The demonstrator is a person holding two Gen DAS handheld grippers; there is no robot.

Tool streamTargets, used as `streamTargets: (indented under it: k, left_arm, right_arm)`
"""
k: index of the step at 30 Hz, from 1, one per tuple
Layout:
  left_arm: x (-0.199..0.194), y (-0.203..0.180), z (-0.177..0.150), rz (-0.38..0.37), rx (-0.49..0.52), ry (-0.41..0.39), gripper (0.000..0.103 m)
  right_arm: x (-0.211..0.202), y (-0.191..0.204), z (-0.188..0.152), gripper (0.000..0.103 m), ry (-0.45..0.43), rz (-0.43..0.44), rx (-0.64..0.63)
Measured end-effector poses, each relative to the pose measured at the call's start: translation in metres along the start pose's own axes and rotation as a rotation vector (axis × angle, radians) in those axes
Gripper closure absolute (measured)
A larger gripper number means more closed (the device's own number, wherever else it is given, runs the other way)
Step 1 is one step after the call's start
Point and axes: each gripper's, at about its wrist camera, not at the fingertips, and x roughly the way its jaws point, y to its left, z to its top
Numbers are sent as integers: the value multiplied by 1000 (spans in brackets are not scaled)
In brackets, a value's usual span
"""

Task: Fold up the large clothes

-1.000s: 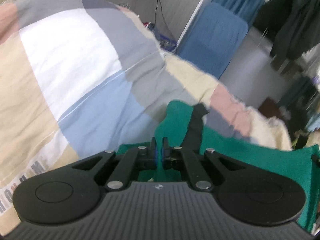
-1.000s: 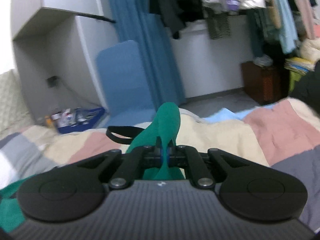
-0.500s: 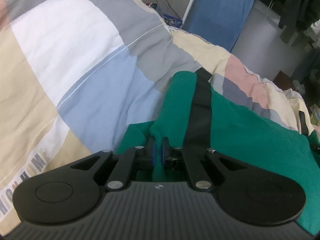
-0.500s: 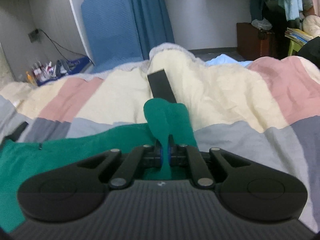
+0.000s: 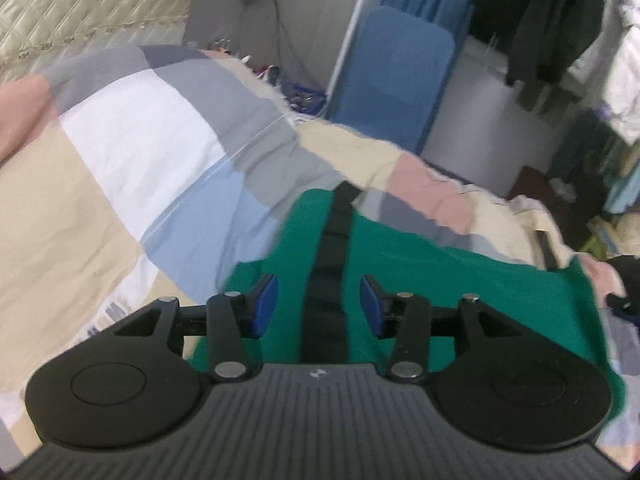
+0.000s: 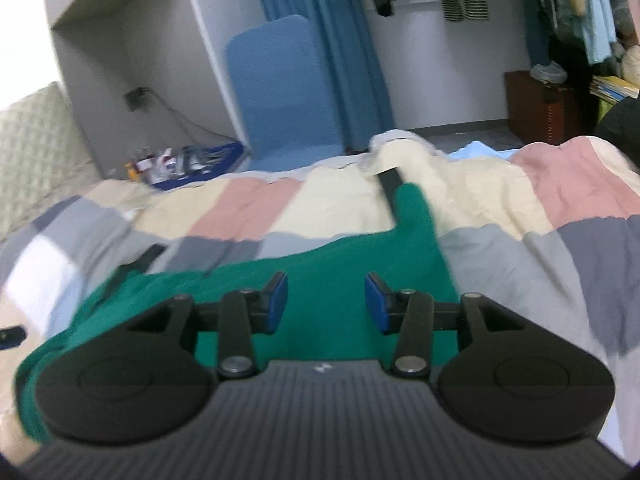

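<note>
A green garment (image 5: 432, 276) with a black stripe (image 5: 328, 264) lies flat on the patchwork bedspread (image 5: 132, 152). My left gripper (image 5: 318, 306) is open and empty just above the garment, its blue pads either side of the stripe. In the right wrist view the same green garment (image 6: 332, 264) spreads across the bedspread (image 6: 520, 240), with a black strap end (image 6: 390, 184) at its far corner. My right gripper (image 6: 326, 308) is open and empty above the cloth.
A blue folded board (image 6: 284, 88) leans against the white wall beyond the bed. A blue tray of small items (image 6: 188, 164) sits on the floor. Hanging clothes (image 5: 560, 28) and a brown cabinet (image 6: 544, 108) stand at the right.
Both grippers were shut on the green garment and lowered it onto the bed. Now both have opened, let go and drawn back a little; the garment lies flat.
</note>
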Motion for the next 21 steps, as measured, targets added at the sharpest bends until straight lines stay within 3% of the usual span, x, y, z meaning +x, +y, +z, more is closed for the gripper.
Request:
streamTargets:
  k: [4, 9, 16, 19, 21]
  left_arm:
    - [-33, -14, -17, -52, 8, -5, 51]
    - [-60, -36, -42, -114, 18, 11, 51]
    - [-45, -41, -72, -154, -49, 116, 47]
    - [-32, -37, -76, -171, -89, 158, 38]
    - [-22, -33, -77, -178, -119, 186, 32]
  right_arm:
    - [-31, 27, -20, 57, 2, 67, 4]
    - [-60, 49, -46, 57, 47, 142, 113]
    - [-68, 64, -76, 57, 122, 166, 210]
    - [-65, 60, -89, 44, 153, 166, 277]
    - [-59, 54, -97, 27, 179, 173, 351]
